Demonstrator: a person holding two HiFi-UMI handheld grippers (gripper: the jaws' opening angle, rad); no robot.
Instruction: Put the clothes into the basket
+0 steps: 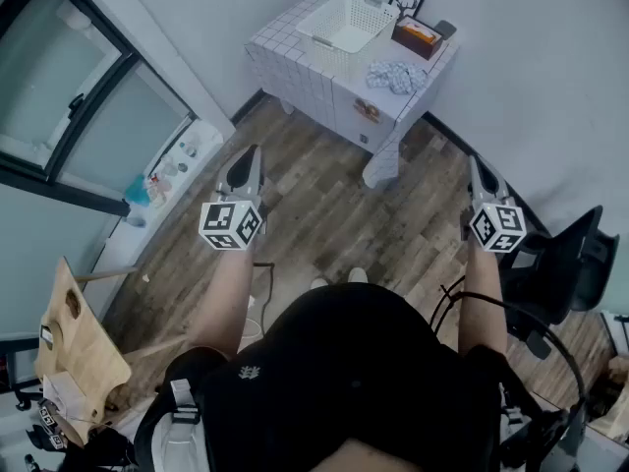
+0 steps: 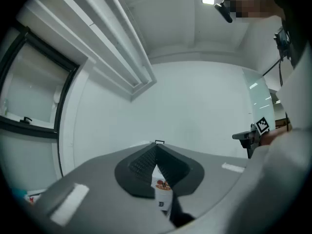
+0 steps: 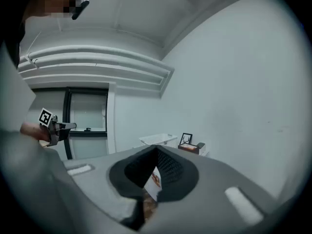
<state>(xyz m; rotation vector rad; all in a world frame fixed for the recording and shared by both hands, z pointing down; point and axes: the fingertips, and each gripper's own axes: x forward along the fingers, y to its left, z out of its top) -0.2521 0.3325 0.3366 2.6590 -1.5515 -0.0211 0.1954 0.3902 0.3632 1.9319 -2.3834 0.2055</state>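
A white basket [image 1: 346, 20] stands on a small white tiled table [image 1: 305, 67] across the room. On the same table, to the basket's right, lies a crumpled blue-and-white piece of clothing [image 1: 397, 75]. My left gripper [image 1: 248, 155] and right gripper [image 1: 476, 165] are held level over the wood floor, well short of the table. Both are shut with nothing between the jaws. In the left gripper view the tips of the left gripper [image 2: 156, 145] meet. The right gripper [image 3: 157, 149] looks the same in its own view, which also shows the basket [image 3: 157, 139] far off.
A picture frame [image 1: 407, 0] and an orange tissue box [image 1: 418, 37] stand behind the clothing. A dark chair [image 1: 570, 264] is close on my right. Glass windows [image 1: 79, 106] with bottles on the sill [image 1: 147, 190] run along the left, and cardboard [image 1: 74, 352] stands at the lower left.
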